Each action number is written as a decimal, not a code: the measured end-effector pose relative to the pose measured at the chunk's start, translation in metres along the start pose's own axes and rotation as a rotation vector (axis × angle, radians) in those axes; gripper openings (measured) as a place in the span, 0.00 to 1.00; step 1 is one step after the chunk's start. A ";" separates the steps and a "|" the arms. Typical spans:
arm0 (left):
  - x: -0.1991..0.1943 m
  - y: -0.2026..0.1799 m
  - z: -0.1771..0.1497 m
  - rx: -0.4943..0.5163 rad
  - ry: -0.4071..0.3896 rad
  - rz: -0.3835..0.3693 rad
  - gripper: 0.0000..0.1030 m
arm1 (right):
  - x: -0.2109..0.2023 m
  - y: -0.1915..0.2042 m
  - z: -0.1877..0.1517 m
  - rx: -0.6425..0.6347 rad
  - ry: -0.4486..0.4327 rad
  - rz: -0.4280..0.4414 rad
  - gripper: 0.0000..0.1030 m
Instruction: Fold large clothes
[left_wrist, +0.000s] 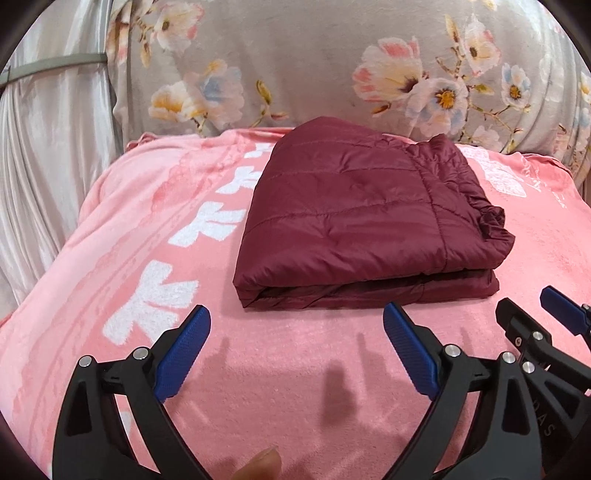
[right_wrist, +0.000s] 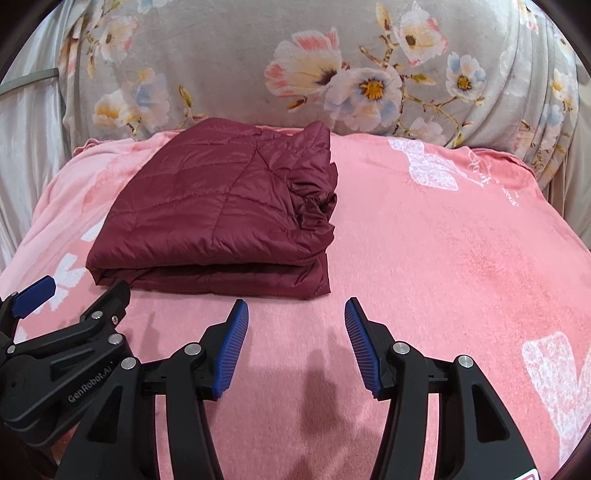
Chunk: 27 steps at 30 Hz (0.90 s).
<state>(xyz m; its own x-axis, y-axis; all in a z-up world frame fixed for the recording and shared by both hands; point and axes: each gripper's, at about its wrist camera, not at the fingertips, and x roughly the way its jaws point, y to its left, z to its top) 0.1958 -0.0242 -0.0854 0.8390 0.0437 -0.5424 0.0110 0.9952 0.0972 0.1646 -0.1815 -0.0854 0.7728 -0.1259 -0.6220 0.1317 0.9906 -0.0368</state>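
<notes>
left wrist view: fold looks finished, back off clean

left wrist view shows the maroon quilted jacket (left_wrist: 369, 218) lying folded into a thick rectangle in the centre of the frame, on the pink blanket (left_wrist: 295, 369) that covers the bed. the left gripper (left_wrist: 295, 328) sits at the bottom of the frame, its fingers spread wide with nothing between them. in the right wrist view the jacket (right_wrist: 218, 214) sits left of centre, and the right gripper (right_wrist: 295, 321) at the bottom has its fingers moderately apart, also empty, just short of the jacket's near folded edge. both tools are clear of the cloth.

my judgement: the step now is letting go and retreating. do it well by keeping both sets of fingers clear of the near edge so no layer gets dragged. the bunched, ruffled part at the stack's right side may want a light tuck if a neater stack matters.
</notes>
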 end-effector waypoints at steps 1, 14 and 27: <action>0.000 0.001 -0.001 -0.005 0.005 0.000 0.89 | 0.001 -0.001 0.000 0.005 0.005 0.002 0.52; 0.003 -0.001 -0.002 -0.003 0.017 0.007 0.90 | 0.005 0.000 -0.001 -0.003 0.019 -0.014 0.52; 0.004 0.000 -0.002 -0.002 0.019 0.007 0.90 | 0.003 0.002 -0.001 -0.021 0.010 -0.027 0.52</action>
<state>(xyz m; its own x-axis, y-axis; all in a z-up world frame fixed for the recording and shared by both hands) 0.1982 -0.0241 -0.0890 0.8284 0.0526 -0.5577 0.0039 0.9950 0.0997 0.1664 -0.1801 -0.0887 0.7631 -0.1524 -0.6281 0.1395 0.9877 -0.0701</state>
